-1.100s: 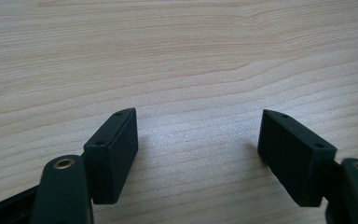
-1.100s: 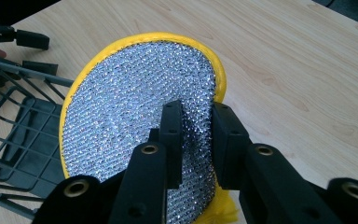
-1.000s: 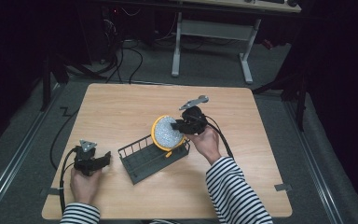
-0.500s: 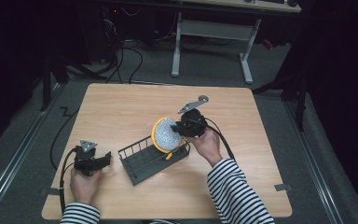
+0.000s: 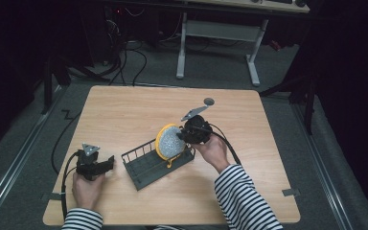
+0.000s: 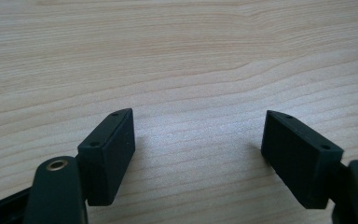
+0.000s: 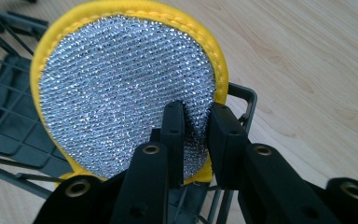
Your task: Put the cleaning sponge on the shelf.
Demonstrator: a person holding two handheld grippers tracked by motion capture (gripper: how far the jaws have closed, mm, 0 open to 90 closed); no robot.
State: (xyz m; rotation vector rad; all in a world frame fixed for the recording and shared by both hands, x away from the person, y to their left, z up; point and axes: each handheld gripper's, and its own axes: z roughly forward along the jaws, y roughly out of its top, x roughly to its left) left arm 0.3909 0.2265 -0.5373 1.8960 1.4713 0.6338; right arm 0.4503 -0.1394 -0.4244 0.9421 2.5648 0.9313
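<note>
Over the near end of the dark wire basket (image 5: 146, 165), my right gripper (image 7: 196, 122) pinches the lower edge of a round, silver-mesh scouring pad with a yellow stitched rim (image 7: 126, 84), holding it upright. It looks light and soft; the cloth puckers between the pads, so the firmer rim seems the best hold. It probably flops if tilted. My left gripper (image 6: 198, 154) rests spread wide on the bare wooden table (image 6: 177, 56), holding nothing.
</note>
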